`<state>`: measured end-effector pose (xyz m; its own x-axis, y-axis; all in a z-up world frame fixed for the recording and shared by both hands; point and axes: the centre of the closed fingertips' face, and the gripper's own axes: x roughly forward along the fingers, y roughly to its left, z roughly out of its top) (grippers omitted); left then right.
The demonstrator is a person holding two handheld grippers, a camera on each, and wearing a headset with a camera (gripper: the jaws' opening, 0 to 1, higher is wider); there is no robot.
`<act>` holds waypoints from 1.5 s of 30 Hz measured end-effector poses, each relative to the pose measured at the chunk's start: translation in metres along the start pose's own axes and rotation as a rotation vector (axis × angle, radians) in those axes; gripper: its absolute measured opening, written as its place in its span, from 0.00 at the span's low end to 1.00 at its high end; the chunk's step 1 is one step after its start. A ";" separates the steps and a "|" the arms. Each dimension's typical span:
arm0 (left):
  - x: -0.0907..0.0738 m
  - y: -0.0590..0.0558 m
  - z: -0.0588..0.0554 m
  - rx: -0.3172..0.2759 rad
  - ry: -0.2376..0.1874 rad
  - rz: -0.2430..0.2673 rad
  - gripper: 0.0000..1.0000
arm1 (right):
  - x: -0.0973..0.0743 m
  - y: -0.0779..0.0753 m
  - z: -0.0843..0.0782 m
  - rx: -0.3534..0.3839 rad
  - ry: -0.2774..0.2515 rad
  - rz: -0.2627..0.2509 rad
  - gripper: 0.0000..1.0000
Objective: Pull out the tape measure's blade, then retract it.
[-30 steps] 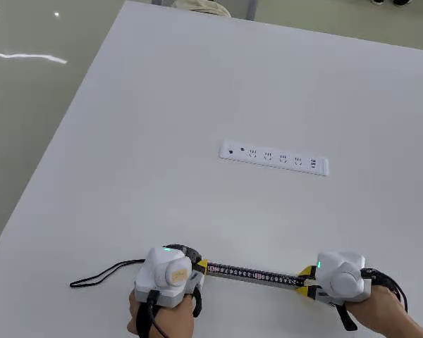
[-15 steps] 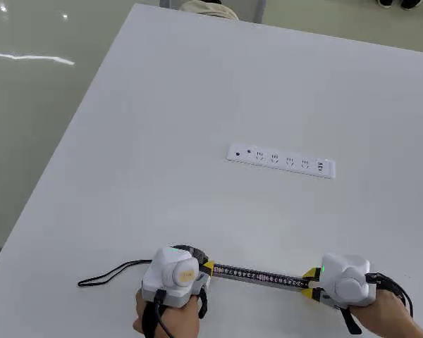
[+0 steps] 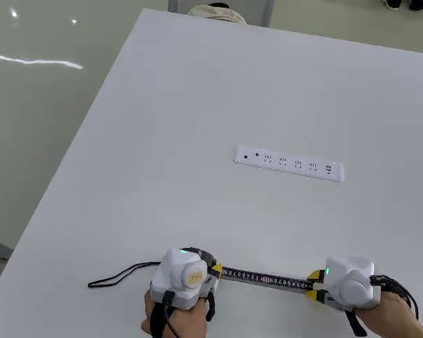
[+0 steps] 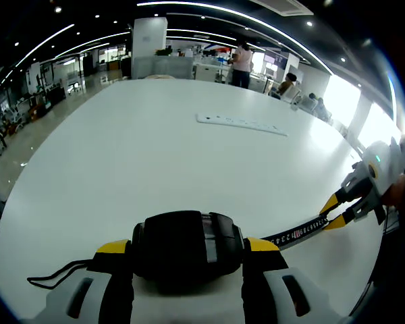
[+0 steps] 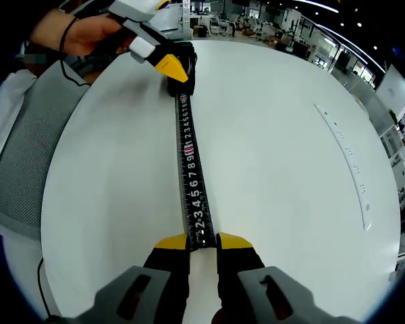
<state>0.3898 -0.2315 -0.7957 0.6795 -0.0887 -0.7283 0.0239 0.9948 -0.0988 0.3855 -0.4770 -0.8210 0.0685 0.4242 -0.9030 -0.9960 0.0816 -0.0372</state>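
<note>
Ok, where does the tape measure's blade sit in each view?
Head view: blade lies along the bottom edge, right of centre.
Left gripper view: blade at lower right.
Right gripper view: blade runs up the middle from the jaws.
Shared landmark: power strip, beyond the blade.

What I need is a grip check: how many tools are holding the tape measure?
2. The left tool clamps the black case at near-left; the right tool pinches the blade at its end, near-right.
</note>
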 end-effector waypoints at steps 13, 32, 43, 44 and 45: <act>-0.001 -0.001 0.000 0.008 0.003 -0.009 0.61 | 0.008 0.002 0.018 -0.016 -0.022 0.008 0.14; -0.001 -0.001 0.000 0.020 0.006 -0.023 0.61 | 0.017 0.006 0.034 -0.023 -0.037 0.016 0.14; -0.001 -0.001 -0.001 0.021 0.009 -0.025 0.61 | 0.022 0.008 0.046 -0.028 -0.043 0.020 0.14; -0.001 -0.001 -0.001 0.021 0.009 -0.026 0.61 | 0.023 0.008 0.047 -0.030 -0.044 0.020 0.14; 0.000 -0.001 -0.001 0.022 0.009 -0.027 0.61 | 0.023 0.008 0.048 -0.031 -0.044 0.021 0.14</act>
<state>0.3888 -0.2323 -0.7961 0.6719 -0.1154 -0.7316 0.0578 0.9929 -0.1036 0.3819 -0.4234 -0.8219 0.0498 0.4648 -0.8840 -0.9985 0.0451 -0.0325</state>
